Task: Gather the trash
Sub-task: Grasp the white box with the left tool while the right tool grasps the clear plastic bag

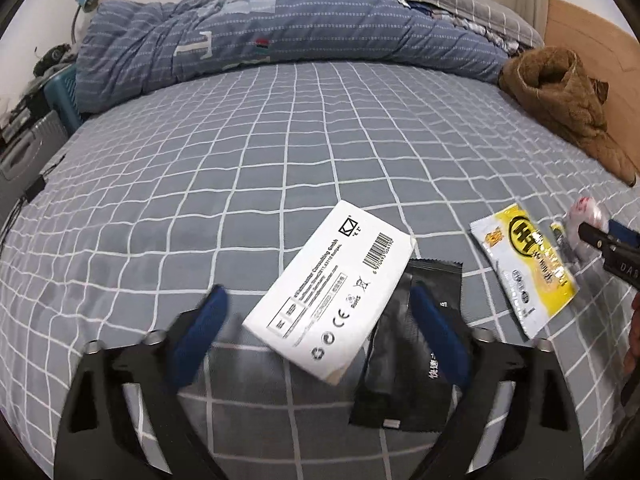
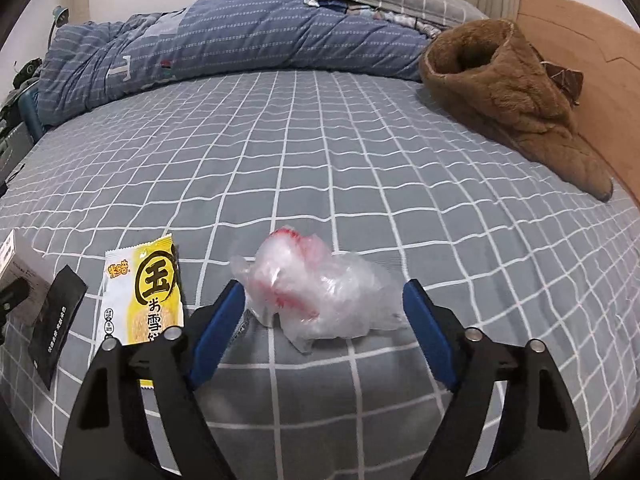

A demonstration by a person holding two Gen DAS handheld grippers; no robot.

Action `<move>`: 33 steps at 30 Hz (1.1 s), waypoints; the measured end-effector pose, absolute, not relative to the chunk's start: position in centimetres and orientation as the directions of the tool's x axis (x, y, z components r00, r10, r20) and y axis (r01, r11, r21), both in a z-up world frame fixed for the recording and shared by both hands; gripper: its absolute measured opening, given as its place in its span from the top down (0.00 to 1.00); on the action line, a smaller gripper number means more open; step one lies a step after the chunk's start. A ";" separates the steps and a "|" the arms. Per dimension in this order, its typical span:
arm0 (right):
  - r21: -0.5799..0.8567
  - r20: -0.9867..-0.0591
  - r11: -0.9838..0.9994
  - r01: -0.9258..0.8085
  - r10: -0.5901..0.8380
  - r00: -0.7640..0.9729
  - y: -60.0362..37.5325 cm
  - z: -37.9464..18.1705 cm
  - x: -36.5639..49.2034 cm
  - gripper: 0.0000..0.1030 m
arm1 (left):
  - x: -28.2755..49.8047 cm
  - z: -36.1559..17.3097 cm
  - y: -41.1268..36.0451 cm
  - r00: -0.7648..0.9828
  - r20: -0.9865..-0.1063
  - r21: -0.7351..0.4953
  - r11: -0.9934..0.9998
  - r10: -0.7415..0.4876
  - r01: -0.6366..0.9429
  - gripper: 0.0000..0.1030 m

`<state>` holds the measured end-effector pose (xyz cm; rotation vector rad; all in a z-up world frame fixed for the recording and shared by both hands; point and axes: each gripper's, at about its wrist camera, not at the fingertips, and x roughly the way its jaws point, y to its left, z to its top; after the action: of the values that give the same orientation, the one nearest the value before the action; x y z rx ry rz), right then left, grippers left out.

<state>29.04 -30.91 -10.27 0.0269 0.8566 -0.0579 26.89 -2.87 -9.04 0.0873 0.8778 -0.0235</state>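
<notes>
Four trash items on my bed: white box [image 1: 330, 300] lying flat, one edge overlapping black sachet [image 1: 404, 356]. Yellow snack wrapper [image 2: 142, 304] flat, just right of those. Crumpled clear plastic bag [image 2: 316, 296], red-printed, rightmost.

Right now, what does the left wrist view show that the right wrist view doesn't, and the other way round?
Only the left wrist view: the white box's printed face with its barcode, framed by the open left tongs, whose pads are clear of it.

Only the right wrist view: the whole crumpled clear plastic bag, lying between the open right tongs, untouched.

Both: the yellow snack wrapper, the black pouch, the brown fleece garment, the blue duvet and the grey checked sheet.
</notes>
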 end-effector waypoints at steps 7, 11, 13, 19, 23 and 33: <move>-0.009 -0.765 0.998 0.057 -0.043 0.643 -30.8 -10.8 29.8 0.45 | 27.3 -9.5 -2.5 0.620 -0.784 0.039 0.997 -0.012 0.068 0.43; -0.007 -0.760 0.998 0.060 -0.044 0.648 -30.9 -10.9 29.6 0.48 | 27.1 -9.4 -2.6 0.622 -0.783 0.042 0.997 -0.010 0.068 0.48; -0.009 -0.757 0.998 0.061 -0.047 0.651 -30.9 -10.7 29.4 0.49 | 27.0 -9.4 -2.7 0.622 -0.783 0.046 0.996 -0.008 0.071 0.50; -0.009 -0.753 0.998 0.069 -0.052 0.656 -30.8 -10.1 28.6 0.50 | 26.7 -8.8 -3.0 0.620 -0.784 0.040 0.996 -0.017 0.078 0.56; -0.012 -0.752 0.997 0.073 -0.057 0.656 -30.7 -9.6 28.0 0.50 | 26.2 -8.3 -3.1 0.619 -0.785 0.044 0.995 -0.020 0.088 0.60; -0.007 -0.738 0.996 0.085 -0.063 0.672 -30.2 -7.2 25.4 0.50 | 23.9 -6.2 -2.7 0.627 -0.779 0.038 0.996 -0.025 0.086 0.63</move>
<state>25.40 -30.20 -7.22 0.0284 0.8304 -0.0829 23.92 -2.72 -6.22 0.0736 0.8909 -0.0636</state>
